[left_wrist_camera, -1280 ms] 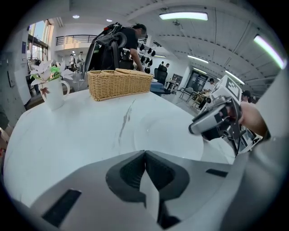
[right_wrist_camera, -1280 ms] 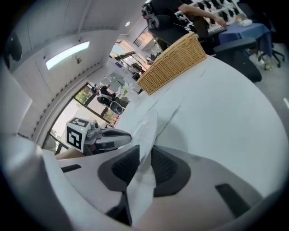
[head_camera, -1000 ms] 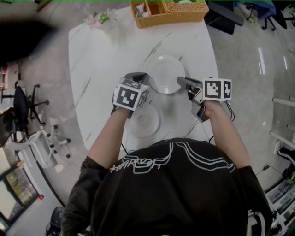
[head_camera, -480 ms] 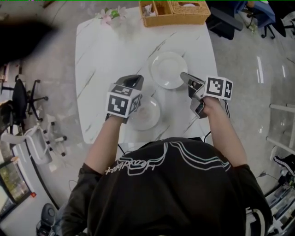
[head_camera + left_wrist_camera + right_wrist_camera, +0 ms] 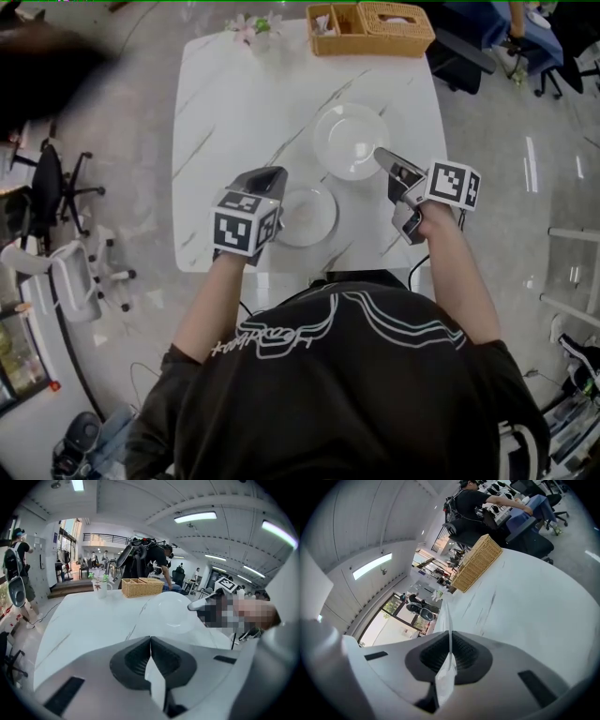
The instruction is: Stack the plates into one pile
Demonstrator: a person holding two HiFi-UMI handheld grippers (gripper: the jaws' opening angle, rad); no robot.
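The left gripper (image 5: pixel 272 174) has slid left off the small plate (image 5: pixel 307 217), which is now just right of its shut, empty jaws. The right gripper (image 5: pixel 381 154) has its jaws pinched on the rim of the big plate (image 5: pixel 349 139).

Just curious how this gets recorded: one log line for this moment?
left gripper: jaws shut, empty | right gripper: jaws shut on rim of large plate | small plate: on table | stack: not yet

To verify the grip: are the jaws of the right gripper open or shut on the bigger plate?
Shut on it. The right gripper view shows the thin rim of the bigger plate pinched between the jaws of the right gripper.
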